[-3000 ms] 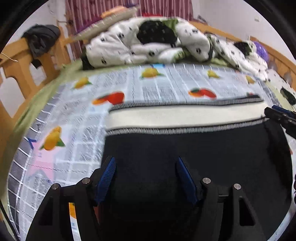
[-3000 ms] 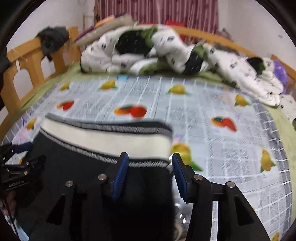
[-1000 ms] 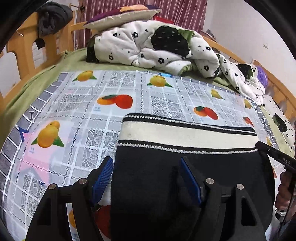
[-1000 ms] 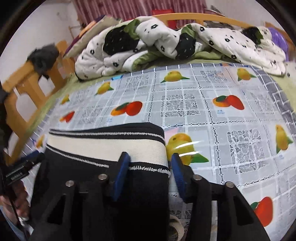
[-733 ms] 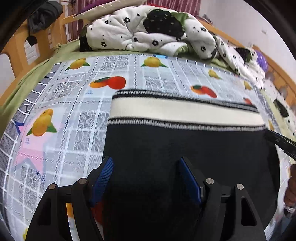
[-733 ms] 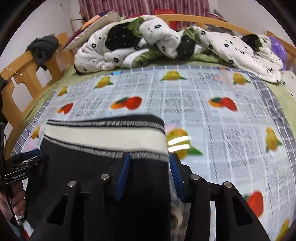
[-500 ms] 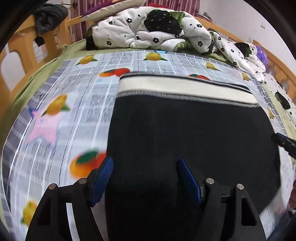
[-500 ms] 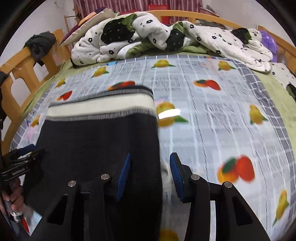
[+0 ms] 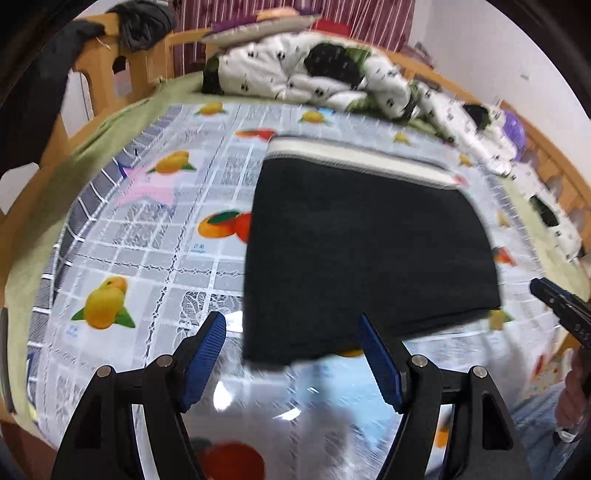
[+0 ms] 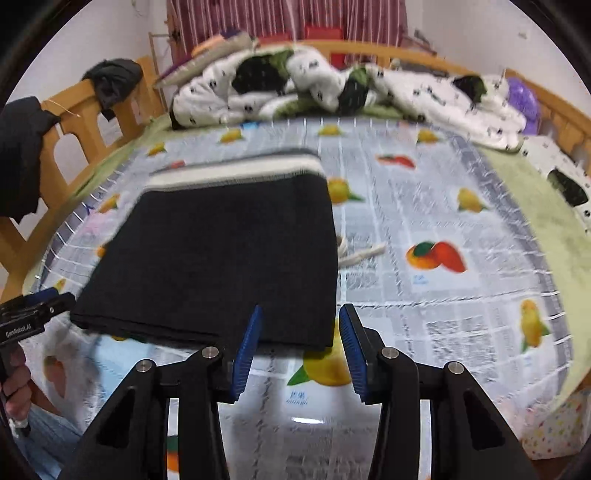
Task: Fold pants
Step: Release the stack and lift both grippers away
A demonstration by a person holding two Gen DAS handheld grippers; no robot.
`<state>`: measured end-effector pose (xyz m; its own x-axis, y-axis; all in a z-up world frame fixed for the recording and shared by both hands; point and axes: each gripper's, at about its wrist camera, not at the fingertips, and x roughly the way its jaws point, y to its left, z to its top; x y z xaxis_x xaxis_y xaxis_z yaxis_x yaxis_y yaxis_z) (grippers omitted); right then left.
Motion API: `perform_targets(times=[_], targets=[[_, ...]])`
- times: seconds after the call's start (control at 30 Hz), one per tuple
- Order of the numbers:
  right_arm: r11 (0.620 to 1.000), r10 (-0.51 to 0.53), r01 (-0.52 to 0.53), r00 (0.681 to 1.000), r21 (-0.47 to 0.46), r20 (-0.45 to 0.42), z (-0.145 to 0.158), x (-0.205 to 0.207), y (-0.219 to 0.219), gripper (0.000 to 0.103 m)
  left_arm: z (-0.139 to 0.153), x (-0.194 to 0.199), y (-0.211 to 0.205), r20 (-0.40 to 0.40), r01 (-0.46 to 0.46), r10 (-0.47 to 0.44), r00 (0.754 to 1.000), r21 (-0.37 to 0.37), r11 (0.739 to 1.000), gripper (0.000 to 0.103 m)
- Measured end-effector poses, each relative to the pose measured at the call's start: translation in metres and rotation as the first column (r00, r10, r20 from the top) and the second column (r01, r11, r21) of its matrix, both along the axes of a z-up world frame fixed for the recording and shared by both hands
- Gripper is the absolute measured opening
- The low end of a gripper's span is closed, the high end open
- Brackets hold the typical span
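The black pants (image 9: 369,240) lie folded into a flat rectangle on the fruit-print bed cover (image 9: 155,236), cream waistband (image 9: 351,155) at the far end. My left gripper (image 9: 291,321) hovers open at their near left corner, its blue pads apart and pressing on nothing. In the right wrist view the pants (image 10: 221,251) sit ahead and to the left, and my right gripper (image 10: 301,312) is open over their near right corner. A white drawstring (image 10: 362,253) pokes out from the pants' right side. Each view shows the other gripper's tip at its edge.
A crumpled white quilt (image 10: 332,88) and a pillow (image 9: 258,27) fill the far end of the bed. A wooden bed frame (image 10: 74,122) with dark clothes (image 10: 110,81) draped on it runs along the left. A hand (image 10: 14,384) and jeans show at the near edge.
Both grippers have drawn back toward the near edge of the bed and risen slightly. The pants, which reached down between the fingers before, now lie farther ahead, flat and still.
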<state>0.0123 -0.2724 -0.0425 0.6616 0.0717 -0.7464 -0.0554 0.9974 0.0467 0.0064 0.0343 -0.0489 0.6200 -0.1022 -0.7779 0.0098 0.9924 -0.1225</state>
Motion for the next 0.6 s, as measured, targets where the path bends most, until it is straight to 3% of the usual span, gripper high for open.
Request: perform_targets(times=[0.13,0.23,0.37,0.47,0.6], targets=[[0.999,-0.01,0.009,1.0,0.041,0.03,0.027,-0.021,-0.003,0.048,0.035,-0.026,-0.01,0.087,-0.005,0.002,0.996,0.038,0.999,0.072],[0.999,-0.042,0.042,0.998,0.019,0.04,0.037,-0.033,-0.004,0.049,0.052,-0.041,-0.013,0.15,-0.047,0.034,0.988,0.083,0.995,0.072],[0.998,-0.07,0.069,0.994,0.004,0.082,0.044,-0.049,-0.002,0.081,0.064,-0.054,-0.018,0.193,-0.069,0.048,0.98,0.099,0.993,0.073],[0.996,-0.059,0.066,0.991,-0.052,0.123,0.051,-0.057,0.006,0.089,0.069,-0.061,-0.023,0.218,-0.075,0.048,0.975,0.115,0.99,0.075],[0.995,-0.053,0.062,0.991,-0.079,0.12,0.054,-0.062,0.011,0.091,0.069,-0.067,-0.026,0.226,-0.078,0.05,0.973,0.115,0.99,0.076]])
